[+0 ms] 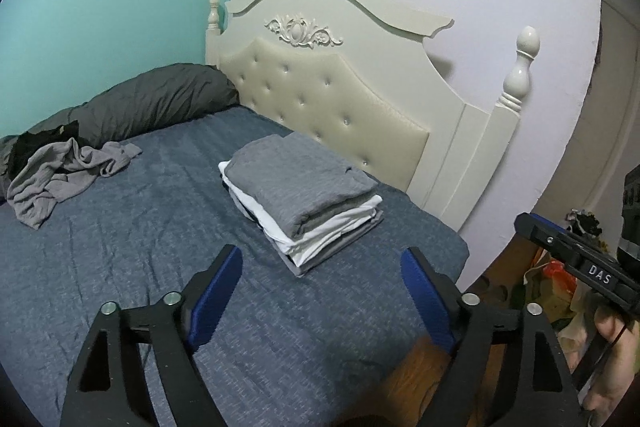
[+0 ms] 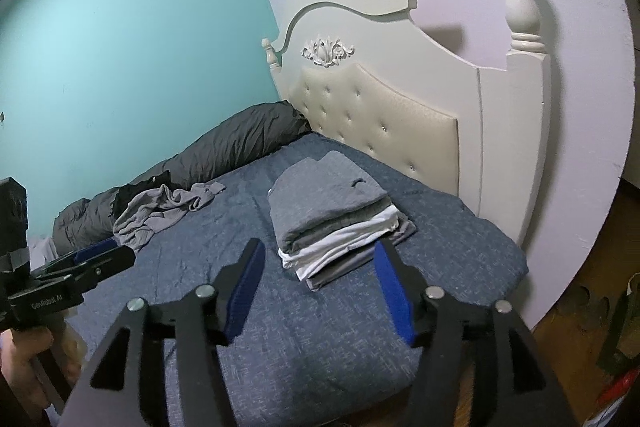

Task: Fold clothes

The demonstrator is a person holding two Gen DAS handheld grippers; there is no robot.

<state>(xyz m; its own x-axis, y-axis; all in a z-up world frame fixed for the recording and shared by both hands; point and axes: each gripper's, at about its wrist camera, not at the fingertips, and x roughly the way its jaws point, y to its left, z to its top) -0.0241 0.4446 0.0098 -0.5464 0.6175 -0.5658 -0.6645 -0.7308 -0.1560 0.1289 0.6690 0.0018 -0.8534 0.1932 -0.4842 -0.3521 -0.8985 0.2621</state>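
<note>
Both the left tool [image 1: 322,291] and the right tool [image 2: 318,287] hang wide open above the blue bed [image 1: 120,247], holding nothing. A stack of folded clothes [image 1: 302,199], gray on top, sits near the cream headboard [image 1: 340,95]. A crumpled gray garment [image 1: 64,175] lies well apart, beside the dark duvet [image 1: 152,103].
</note>
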